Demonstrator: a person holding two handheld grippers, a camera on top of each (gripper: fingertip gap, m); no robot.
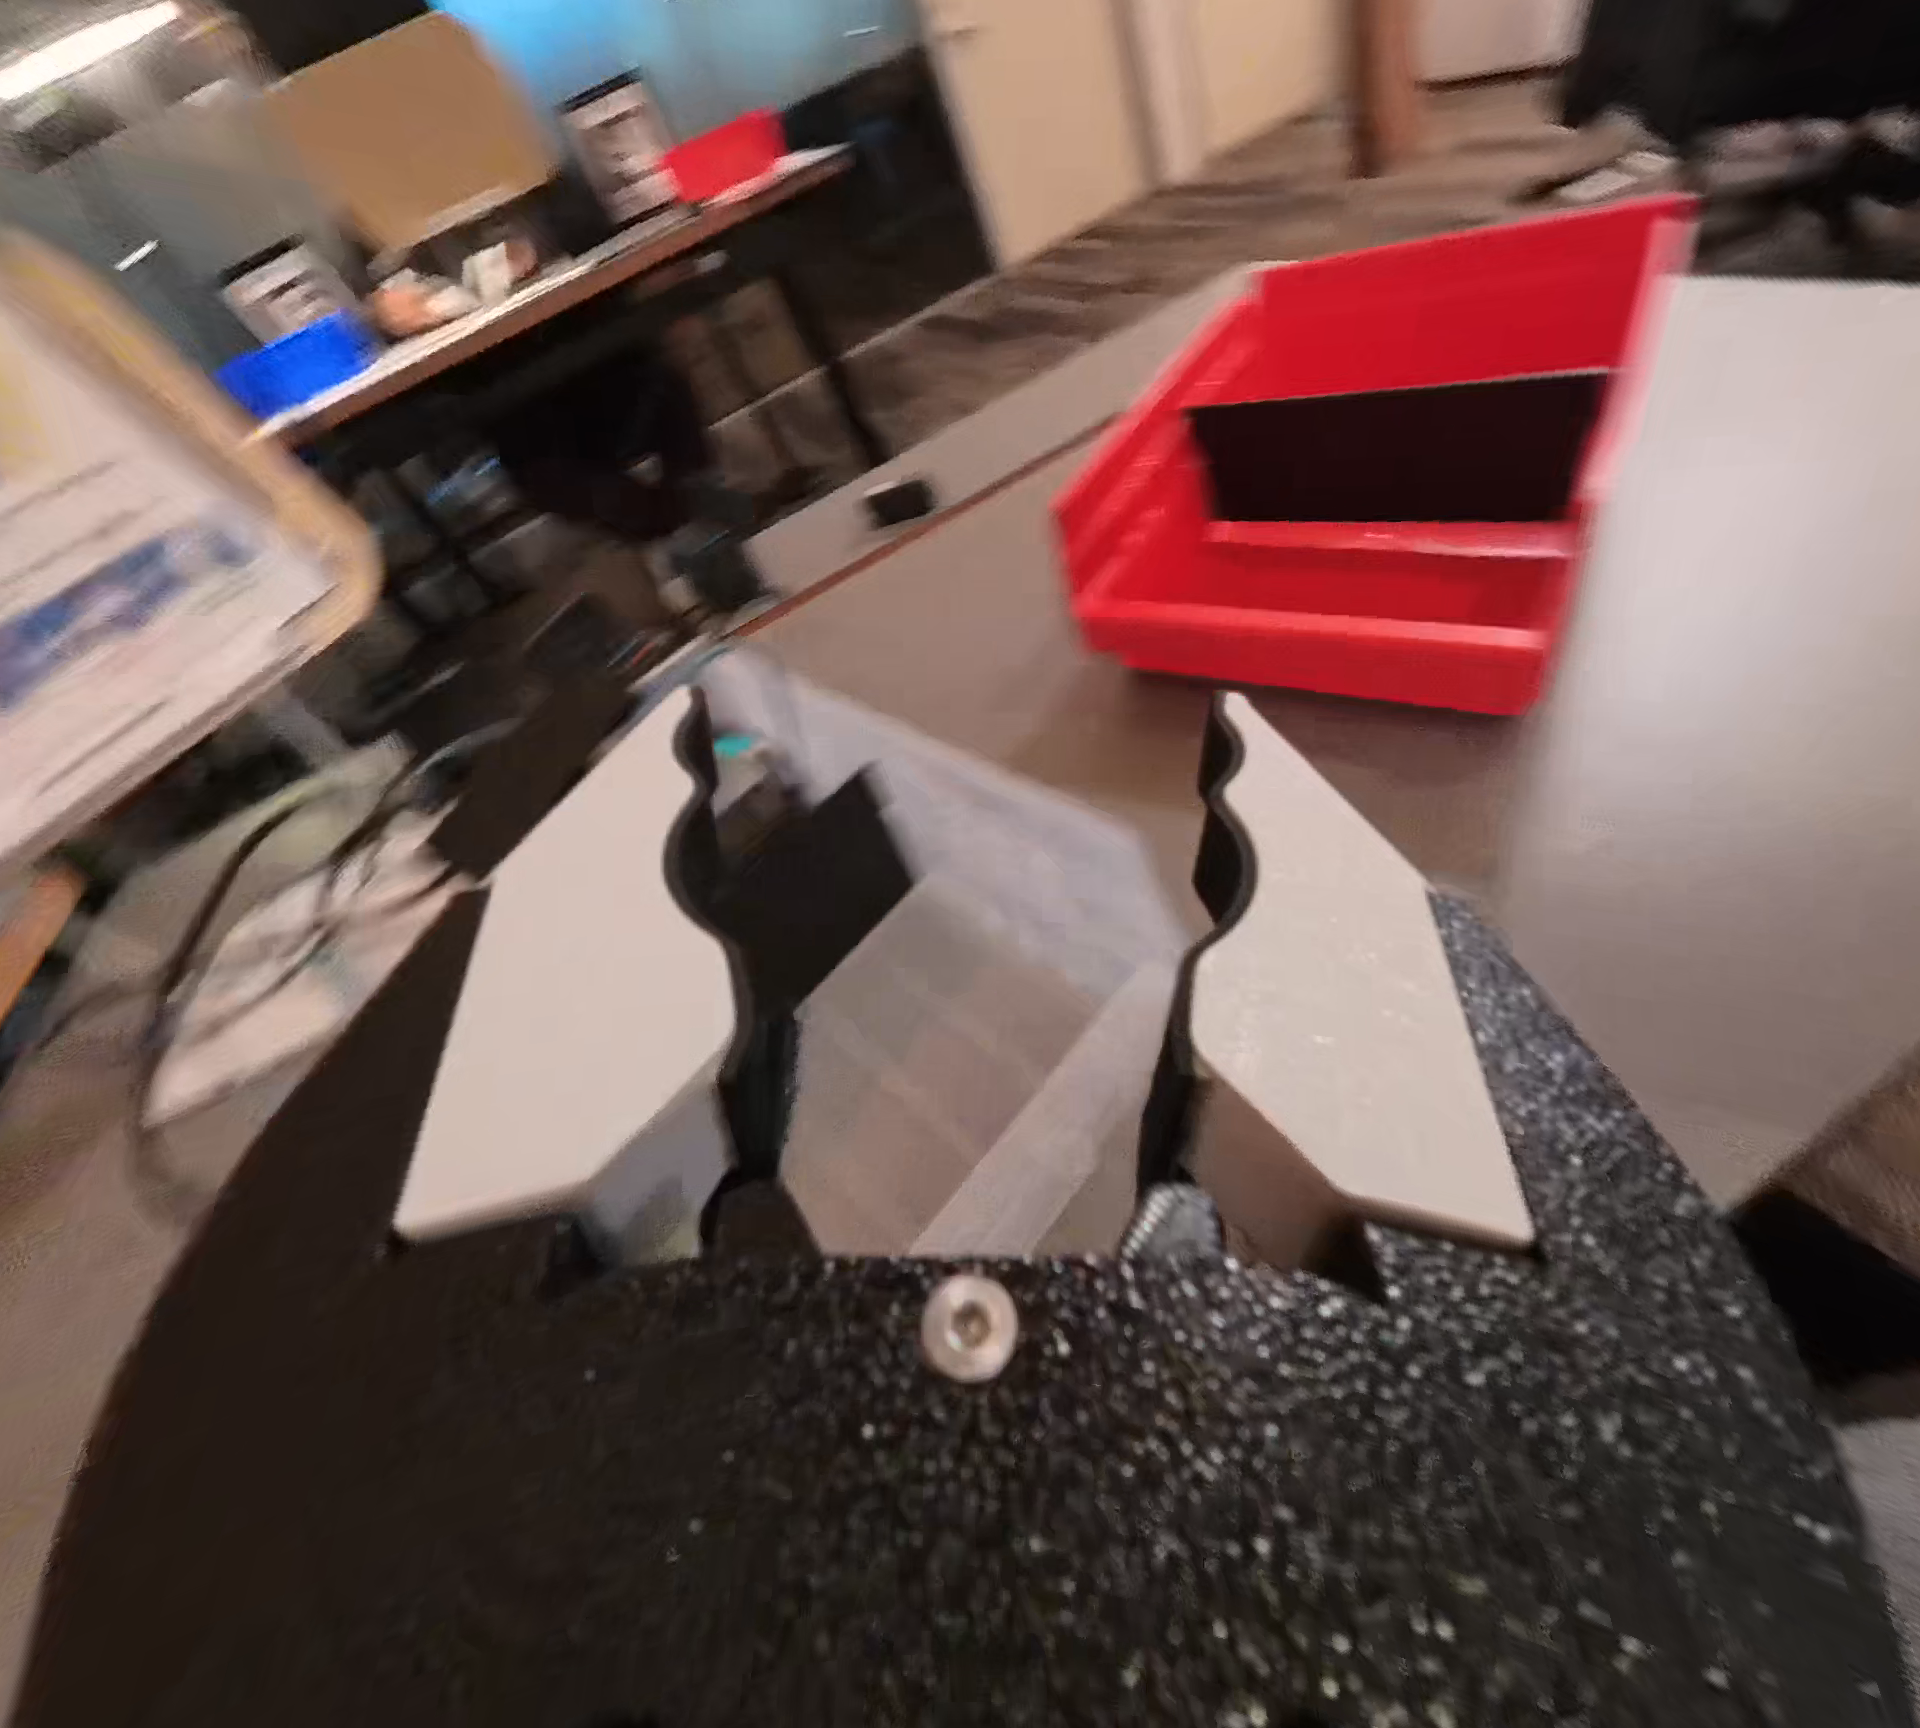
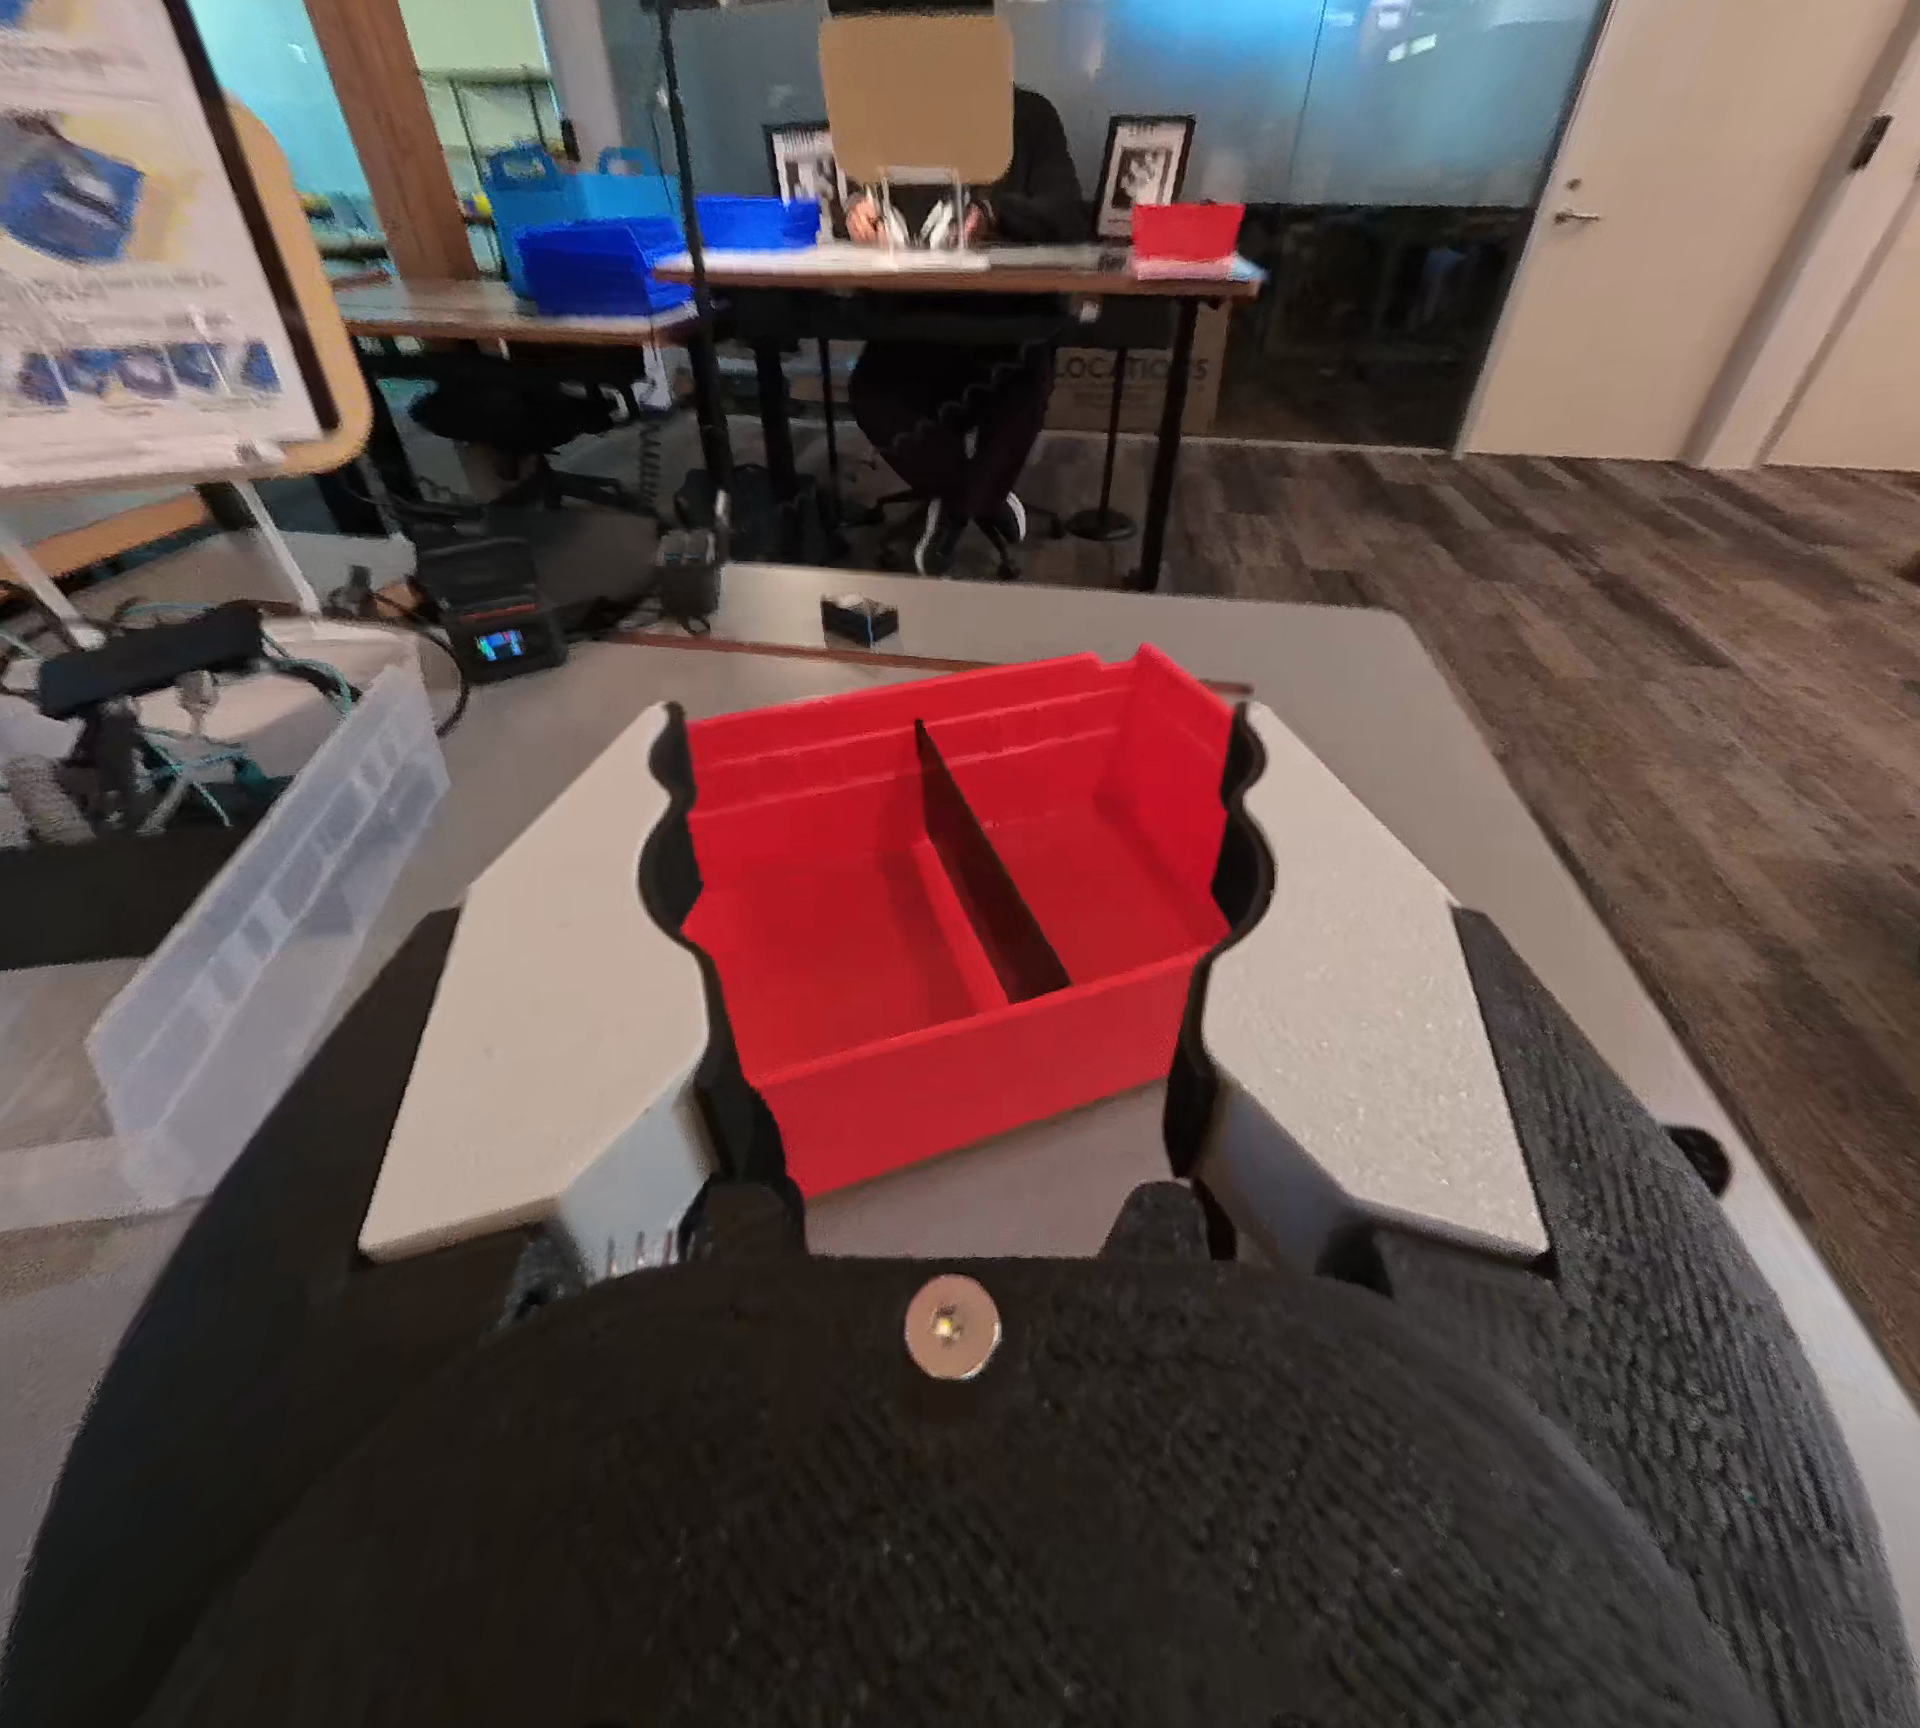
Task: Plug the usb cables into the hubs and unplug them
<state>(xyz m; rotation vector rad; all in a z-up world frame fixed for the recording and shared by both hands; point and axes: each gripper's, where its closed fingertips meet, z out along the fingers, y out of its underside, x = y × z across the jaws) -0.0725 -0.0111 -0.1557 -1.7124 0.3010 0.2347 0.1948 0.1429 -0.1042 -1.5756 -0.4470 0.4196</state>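
A red bin (image 2: 966, 1096) with a black divider (image 2: 987, 889) stands empty on the grey table (image 2: 1039, 613), framed between the fingers of my right gripper (image 2: 956, 722), which is open and empty above it. A clear plastic bin (image 2: 270, 909) at the left holds tangled cables (image 2: 177, 764) and a long black hub-like bar (image 2: 145, 655). My left gripper (image 1: 956, 722) is open and empty, above the clear bin (image 1: 987, 951); something black (image 1: 821, 857) lies inside. The red bin (image 1: 1320, 650) is ahead to its right. The left wrist view is blurred.
A small black object (image 2: 857, 616) sits near the table's far edge. A poster board on an easel (image 2: 135, 120) stands at the left. A small black device with a lit screen (image 2: 499, 629) sits beyond the clear bin. A person sits at a far desk (image 2: 935, 276).
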